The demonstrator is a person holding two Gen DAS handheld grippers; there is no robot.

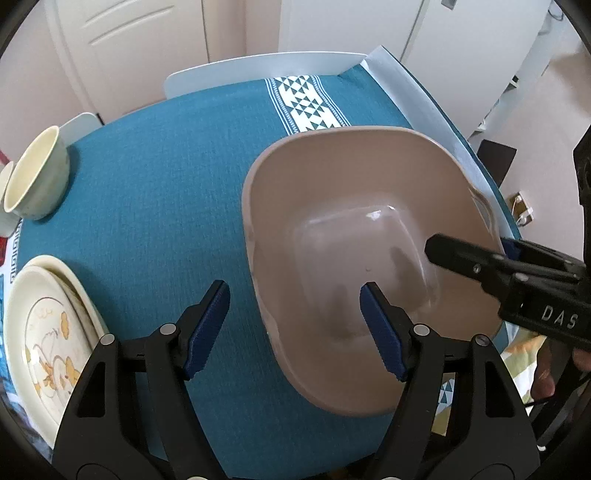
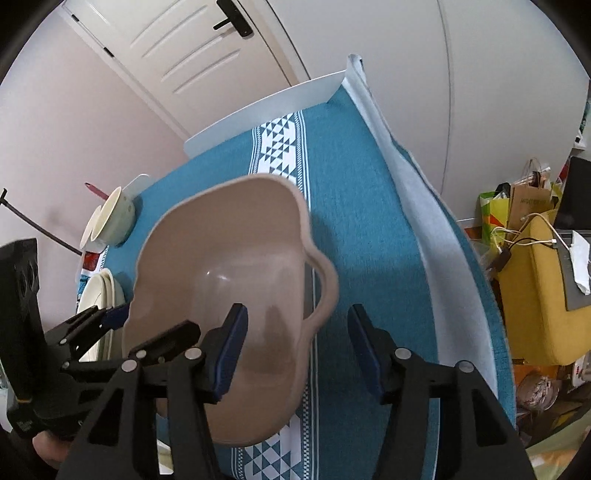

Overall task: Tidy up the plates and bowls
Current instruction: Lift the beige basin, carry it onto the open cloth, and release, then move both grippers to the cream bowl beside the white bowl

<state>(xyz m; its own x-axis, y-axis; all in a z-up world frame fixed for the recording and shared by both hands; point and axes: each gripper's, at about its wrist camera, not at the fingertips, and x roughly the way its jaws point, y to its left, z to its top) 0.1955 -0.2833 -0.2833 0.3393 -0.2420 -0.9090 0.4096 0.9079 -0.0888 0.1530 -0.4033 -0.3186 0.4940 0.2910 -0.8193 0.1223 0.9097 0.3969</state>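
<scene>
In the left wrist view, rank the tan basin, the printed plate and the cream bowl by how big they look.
1. tan basin, clearly largest.
2. printed plate, partly cut off at the frame edge.
3. cream bowl, smallest, though it sits farther away.

Ahead of my tongs, a teal cloth [image 1: 166, 177] with a white triangle-patterned band [image 1: 306, 103] covers the counter. Beyond the counter's far edge I see a white panelled door [image 2: 177, 48] with a black handle [image 2: 232, 18] and pale pinkish walls [image 2: 55, 129]. To my right stands a yellow seat [image 2: 535, 288] with paper bags [image 2: 524, 203] behind it.
</scene>
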